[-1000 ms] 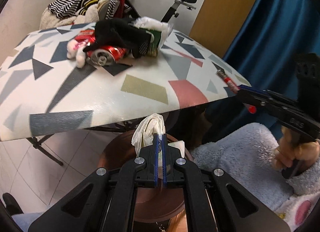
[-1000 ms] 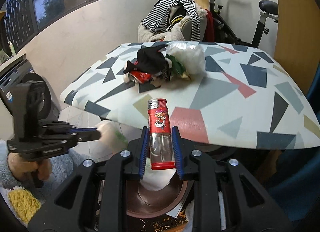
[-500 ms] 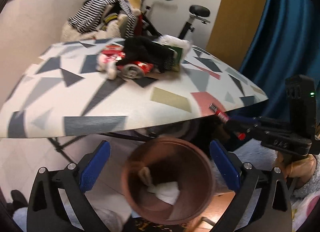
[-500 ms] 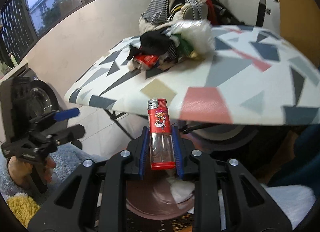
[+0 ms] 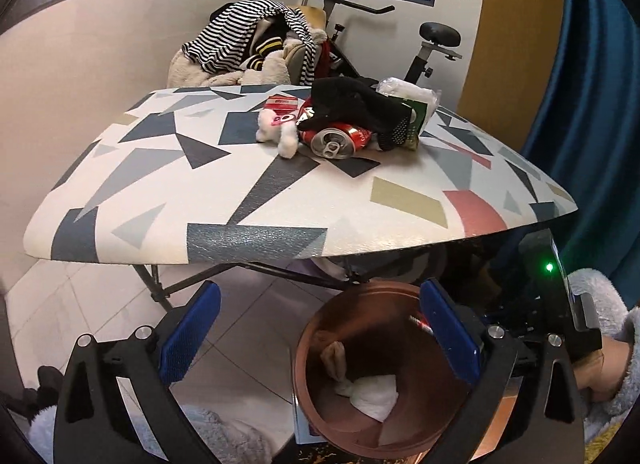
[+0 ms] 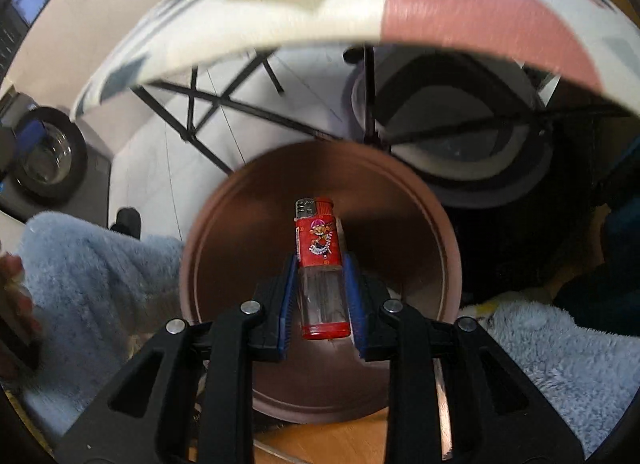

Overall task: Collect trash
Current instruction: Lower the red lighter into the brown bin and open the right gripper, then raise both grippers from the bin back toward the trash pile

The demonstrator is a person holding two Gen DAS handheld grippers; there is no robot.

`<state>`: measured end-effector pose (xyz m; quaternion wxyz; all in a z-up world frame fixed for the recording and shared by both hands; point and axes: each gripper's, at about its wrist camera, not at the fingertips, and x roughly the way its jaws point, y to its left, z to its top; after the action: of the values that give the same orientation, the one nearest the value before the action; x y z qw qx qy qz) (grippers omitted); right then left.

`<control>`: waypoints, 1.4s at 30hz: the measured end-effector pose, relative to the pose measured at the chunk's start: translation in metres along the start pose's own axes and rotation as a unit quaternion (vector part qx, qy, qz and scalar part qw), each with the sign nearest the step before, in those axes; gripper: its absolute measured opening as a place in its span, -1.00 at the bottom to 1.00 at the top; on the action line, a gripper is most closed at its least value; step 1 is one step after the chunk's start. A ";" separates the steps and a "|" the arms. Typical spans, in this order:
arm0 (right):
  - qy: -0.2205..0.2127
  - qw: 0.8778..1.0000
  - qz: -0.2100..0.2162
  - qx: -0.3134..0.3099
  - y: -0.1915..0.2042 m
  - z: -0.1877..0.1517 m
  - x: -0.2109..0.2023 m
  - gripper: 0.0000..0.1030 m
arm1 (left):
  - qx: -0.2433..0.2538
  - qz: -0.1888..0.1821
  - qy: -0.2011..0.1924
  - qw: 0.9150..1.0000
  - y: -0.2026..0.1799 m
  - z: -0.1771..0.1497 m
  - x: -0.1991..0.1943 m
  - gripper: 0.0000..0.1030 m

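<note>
A brown round bin (image 5: 384, 376) stands on the floor under the table's near edge, with white crumpled paper (image 5: 374, 392) inside. My left gripper (image 5: 320, 328) is open and empty just above and left of the bin. My right gripper (image 6: 320, 296) is shut on a red lighter (image 6: 318, 244) and holds it over the bin's mouth (image 6: 248, 224). On the table (image 5: 280, 192) lie a crushed red can (image 5: 336, 138), a black glove (image 5: 356, 108), a white tissue wad (image 5: 280, 136) and a plastic bag (image 5: 408, 92).
Black folding table legs (image 5: 160, 284) stand behind the bin. A clothes pile (image 5: 248, 48) and an exercise bike (image 5: 428, 44) are beyond the table. A blue curtain (image 5: 592, 104) hangs on the right. Fluffy blue fabric (image 6: 88, 264) lies beside the bin.
My left gripper opened and let the white paper fall into the bin, then swung left. My right gripper tilted down and moved the lighter over the bin.
</note>
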<state>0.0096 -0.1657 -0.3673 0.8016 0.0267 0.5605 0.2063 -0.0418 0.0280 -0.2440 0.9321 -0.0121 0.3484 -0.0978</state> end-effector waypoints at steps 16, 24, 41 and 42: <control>0.054 0.998 -0.031 0.004 -0.007 -0.007 0.020 0.27 | 0.010 0.009 -0.003 1.000 -0.003 -0.001 0.005 0.89; 0.005 0.999 -0.035 0.020 -0.013 -0.002 0.005 0.87 | 0.003 0.016 -0.008 1.000 0.002 -0.001 0.005 0.89; -0.161 0.985 -0.049 0.033 -0.017 0.008 -0.063 0.89 | -0.022 0.020 -0.035 0.999 0.012 0.005 -0.005 0.89; -0.169 0.984 -0.049 0.033 -0.017 0.008 -0.066 0.89 | -0.024 0.022 -0.036 0.999 0.013 0.006 -0.006 0.89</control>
<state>0.0035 -0.2034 -0.3102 0.8924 0.0602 0.4245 0.1408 -0.0400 0.0417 -0.2374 0.9454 -0.0303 0.3173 -0.0687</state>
